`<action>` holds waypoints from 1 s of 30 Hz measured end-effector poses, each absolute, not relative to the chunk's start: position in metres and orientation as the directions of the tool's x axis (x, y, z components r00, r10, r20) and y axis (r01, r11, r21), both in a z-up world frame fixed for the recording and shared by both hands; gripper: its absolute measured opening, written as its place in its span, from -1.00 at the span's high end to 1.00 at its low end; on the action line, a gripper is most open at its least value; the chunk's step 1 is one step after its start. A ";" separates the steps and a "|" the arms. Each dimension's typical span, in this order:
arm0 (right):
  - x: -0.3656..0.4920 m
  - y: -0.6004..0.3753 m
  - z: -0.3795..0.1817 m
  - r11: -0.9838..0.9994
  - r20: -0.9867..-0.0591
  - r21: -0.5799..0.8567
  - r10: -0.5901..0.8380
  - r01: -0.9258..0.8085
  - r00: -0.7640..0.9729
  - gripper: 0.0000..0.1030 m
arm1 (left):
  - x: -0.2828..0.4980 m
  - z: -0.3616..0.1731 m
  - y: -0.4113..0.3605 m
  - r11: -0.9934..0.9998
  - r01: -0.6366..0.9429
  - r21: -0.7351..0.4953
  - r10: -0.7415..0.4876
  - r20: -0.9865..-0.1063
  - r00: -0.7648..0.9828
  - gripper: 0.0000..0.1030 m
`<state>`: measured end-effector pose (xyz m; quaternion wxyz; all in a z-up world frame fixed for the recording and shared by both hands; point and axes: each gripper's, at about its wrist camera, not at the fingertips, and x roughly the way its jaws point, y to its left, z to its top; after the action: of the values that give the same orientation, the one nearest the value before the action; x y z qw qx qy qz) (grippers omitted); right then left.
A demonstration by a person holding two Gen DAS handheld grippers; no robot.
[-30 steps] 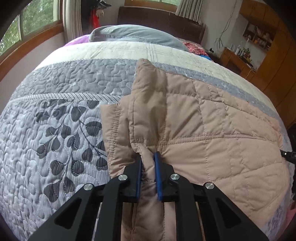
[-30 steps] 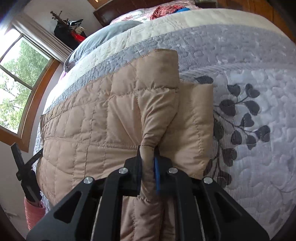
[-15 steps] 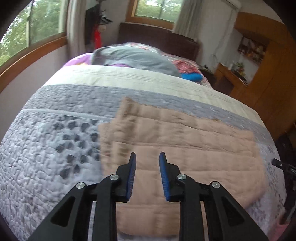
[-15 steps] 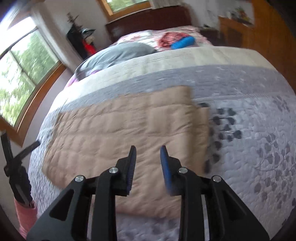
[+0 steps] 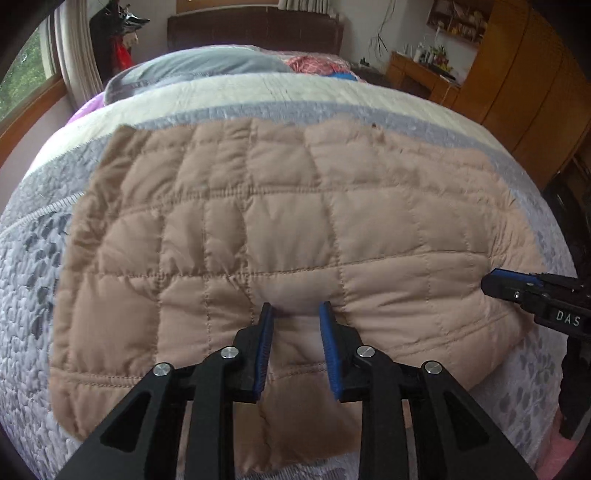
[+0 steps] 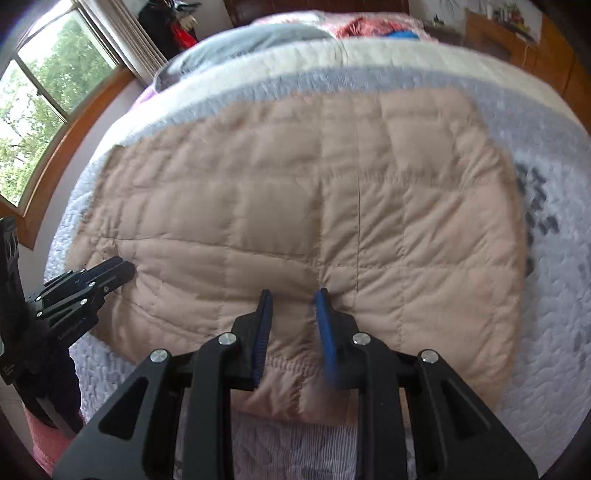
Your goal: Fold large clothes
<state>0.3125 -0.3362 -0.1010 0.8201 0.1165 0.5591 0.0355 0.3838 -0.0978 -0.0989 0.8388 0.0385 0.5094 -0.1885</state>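
A tan quilted padded garment (image 5: 280,229) lies folded flat on the bed and fills the middle of both views; it also shows in the right wrist view (image 6: 314,206). My left gripper (image 5: 296,310) is open, its blue-padded fingertips (image 5: 266,325) pressing down on the garment's near edge with a puff of fabric bulging between them. My right gripper (image 6: 292,297) is open too, with its tips on the garment's near edge. Each gripper also shows in the other's view: the right one (image 5: 495,282) at the garment's right edge, the left one (image 6: 118,271) at its left edge.
The garment rests on a grey quilted bedspread (image 5: 33,266) with a dark leaf print. A grey pillow (image 5: 199,66) and a dark headboard (image 5: 255,27) are at the far end. A window (image 6: 40,99) is on the left, wooden cabinets (image 5: 524,85) on the right.
Both grippers let go of the garment folds they pinched a second ago. They pulled back, shifted along the garment and now press open on its near edge. The garment lies flatter.
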 end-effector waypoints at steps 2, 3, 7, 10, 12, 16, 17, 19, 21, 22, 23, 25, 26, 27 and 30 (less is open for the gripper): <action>0.312 -0.333 -0.111 0.973 -0.906 0.214 0.167 0.081 0.389 0.57 | 0.381 -0.106 -0.099 0.922 0.370 -0.115 -0.277 -0.864 0.421 0.47; 0.311 -0.330 -0.112 0.976 -0.905 0.202 0.154 0.082 0.397 0.57 | 0.379 -0.107 -0.099 0.922 0.372 -0.106 -0.272 -0.861 0.430 0.47; 0.307 -0.319 -0.117 0.985 -0.897 0.149 0.096 0.091 0.432 0.57 | 0.372 -0.110 -0.105 0.933 0.355 -0.064 -0.239 -0.848 0.473 0.47; 0.307 -0.322 -0.116 0.983 -0.897 0.162 0.110 0.087 0.429 0.57 | 0.371 -0.109 -0.102 0.940 0.329 -0.091 -0.249 -0.842 0.478 0.48; 0.310 -0.327 -0.111 0.979 -0.894 0.193 0.146 0.070 0.424 0.57 | 0.371 -0.105 -0.096 0.938 0.322 -0.126 -0.272 -0.844 0.462 0.49; 0.290 -0.360 -0.079 0.963 -0.840 0.264 0.205 0.048 0.502 0.38 | 0.370 -0.081 -0.066 0.933 0.315 -0.173 -0.308 -0.836 0.455 0.51; 0.284 -0.373 -0.070 0.964 -0.826 0.257 0.184 0.065 0.532 0.16 | 0.370 -0.071 -0.053 0.936 0.308 -0.170 -0.307 -0.821 0.481 0.38; 0.279 -0.401 -0.058 0.961 -0.813 0.251 0.146 0.114 0.563 -0.07 | 0.373 -0.056 -0.028 0.950 0.273 -0.154 -0.281 -0.803 0.525 -0.07; 0.279 -0.438 -0.057 0.946 -0.819 0.274 0.134 0.174 0.558 -0.18 | 0.384 -0.049 0.007 0.961 0.222 -0.166 -0.263 -0.796 0.544 -0.19; 0.281 -0.454 -0.060 0.934 -0.824 0.294 0.140 0.203 0.549 -0.28 | 0.392 -0.049 0.026 0.965 0.193 -0.176 -0.254 -0.805 0.536 -0.24; 0.284 -0.467 -0.065 0.923 -0.828 0.318 0.158 0.218 0.538 -0.32 | 0.396 -0.051 0.040 0.969 0.168 -0.183 -0.245 -0.813 0.528 -0.28; 0.289 -0.487 -0.075 0.903 -0.832 0.362 0.201 0.232 0.518 -0.39 | 0.411 -0.062 0.073 0.967 0.113 -0.226 -0.252 -0.828 0.500 -0.29; 0.291 -0.495 -0.084 0.889 -0.836 0.388 0.226 0.245 0.501 -0.41 | 0.415 -0.069 0.084 0.960 0.105 -0.258 -0.277 -0.833 0.480 -0.29; 0.295 -0.500 -0.092 0.879 -0.838 0.405 0.246 0.253 0.487 -0.42 | 0.421 -0.078 0.096 0.944 0.100 -0.316 -0.326 -0.830 0.452 -0.29; 0.304 -0.507 -0.110 0.860 -0.838 0.440 0.290 0.259 0.463 -0.46 | 0.433 -0.099 0.107 0.887 0.124 -0.444 -0.455 -0.796 0.399 -0.38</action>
<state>0.3041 -0.5066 -0.1101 0.8131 0.2647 0.5183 0.0095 0.4327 0.1070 -0.0987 0.8211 -0.1594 0.5190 -0.1760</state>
